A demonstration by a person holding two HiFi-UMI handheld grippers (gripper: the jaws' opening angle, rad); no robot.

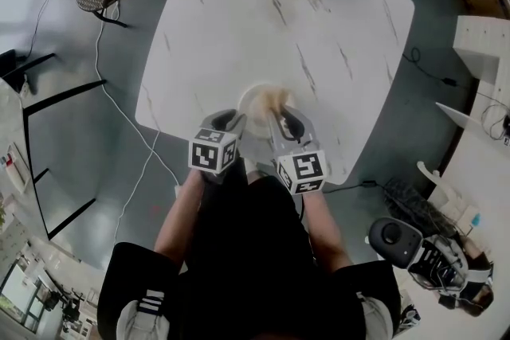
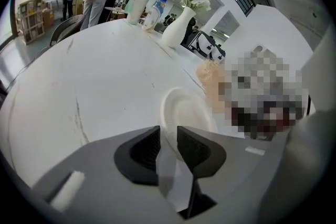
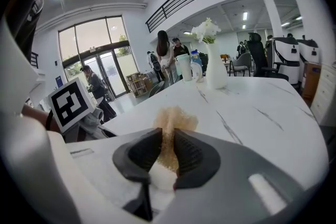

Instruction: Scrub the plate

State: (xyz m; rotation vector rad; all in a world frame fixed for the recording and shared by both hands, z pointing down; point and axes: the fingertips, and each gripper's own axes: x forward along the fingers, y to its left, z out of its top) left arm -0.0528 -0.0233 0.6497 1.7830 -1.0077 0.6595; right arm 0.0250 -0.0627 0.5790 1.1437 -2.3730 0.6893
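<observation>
While the right tongs (image 3: 168, 140) pinched the tan scrubber (image 3: 174, 119) just above the plate (image 2: 186, 110), the left tongs (image 2: 168, 136) stood half-open astride its near rim, seemingly not yet clamped, close to the near edge of the counter (image 2: 105, 81).

My table (image 1: 319, 36) is white with thin grey veins, and it runs away ahead of my left claw (image 2: 168, 134). A white plate (image 2: 186, 110) is at the near edge, with its rim right between that claw's jaws; I can't tell whether it lies flat. Well beyond the claw, toward the far end, stands a white vase (image 2: 176, 31) of white flowers. Past it, side by side, are a tall pale container (image 2: 137, 5) and a blue-capped bottle (image 2: 153, 12).
</observation>
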